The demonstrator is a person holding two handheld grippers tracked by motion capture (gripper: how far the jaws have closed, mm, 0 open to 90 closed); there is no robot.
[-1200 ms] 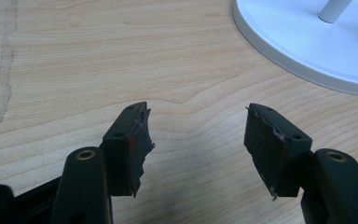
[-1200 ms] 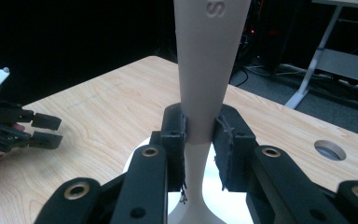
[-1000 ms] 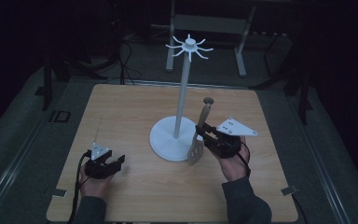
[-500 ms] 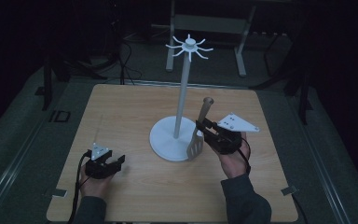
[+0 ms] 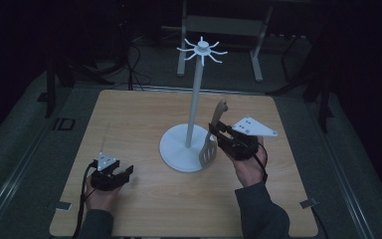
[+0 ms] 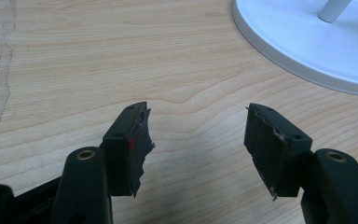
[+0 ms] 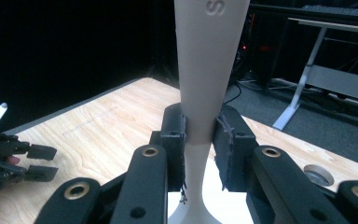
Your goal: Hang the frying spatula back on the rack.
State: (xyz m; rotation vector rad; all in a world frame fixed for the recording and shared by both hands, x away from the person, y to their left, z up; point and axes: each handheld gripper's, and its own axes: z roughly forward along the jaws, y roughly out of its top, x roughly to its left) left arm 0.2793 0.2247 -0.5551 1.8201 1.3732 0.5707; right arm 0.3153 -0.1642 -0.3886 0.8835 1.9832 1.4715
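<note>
Spatula (image 5: 213,140) in the right gripper (image 5: 224,135) stands nearly upright over the near-right rim of a white hook stand's base (image 5: 176,149), seen from the high view: slotted blade down, handle end pointing up, its long axis running almost parallel to the stand's pole (image 5: 195,107). The jaws clamp the handle partway along, so the blade hangs below the fingers and the handle end rises above them. The ring of hooks (image 5: 202,50) sits high above and just left of the fingers, likely the place the handle end must reach. The left gripper (image 5: 121,173) rests low on the wooden table (image 5: 129,114), well apart from the spatula and plainly the farther of the two.

From the left gripper view, the black pads (image 6: 130,140) stand wide apart with nothing between them; the stand's base (image 6: 303,42) lies ahead and to the right.

From the right gripper view, both pads (image 7: 175,133) press the pale handle (image 7: 205,74), which climbs straight up out of the fingers.
</note>
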